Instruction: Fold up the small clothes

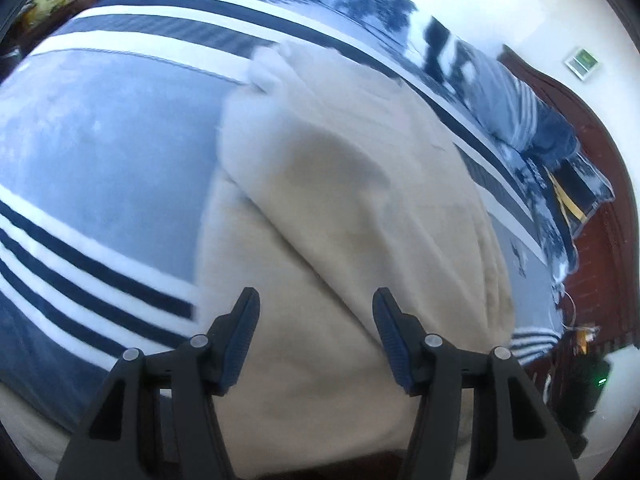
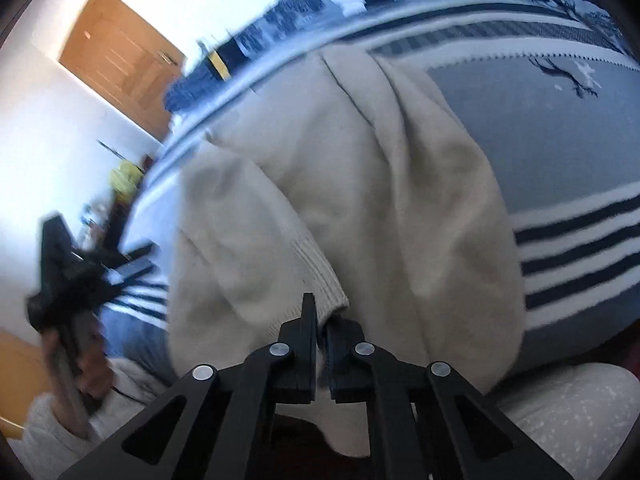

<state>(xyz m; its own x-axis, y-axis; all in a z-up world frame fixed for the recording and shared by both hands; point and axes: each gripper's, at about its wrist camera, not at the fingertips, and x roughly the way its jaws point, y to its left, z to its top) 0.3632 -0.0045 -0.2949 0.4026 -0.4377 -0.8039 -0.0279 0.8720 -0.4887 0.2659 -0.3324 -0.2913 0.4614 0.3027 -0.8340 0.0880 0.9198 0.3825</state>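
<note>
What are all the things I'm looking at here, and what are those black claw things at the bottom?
Garment: one, cream, spread on the bed, one ribbed cuff lifted.
Bedspread: one, grey-blue with navy and white stripes, under the garment.
Pillows: at least two, blue and white, at the head of the bed.
Headboard: one, dark reddish wood, behind the pillows.
Door: one, orange-brown, in the white wall.
Wall panel: one, small, white and green, on the wall.
Left gripper: one, black with blue pads, fingers apart above the garment, gripping nothing.
Right gripper: one, black, fingers closed on the cuff.
Hand: one, holding the left gripper's handle, pale sleeve below.
</note>
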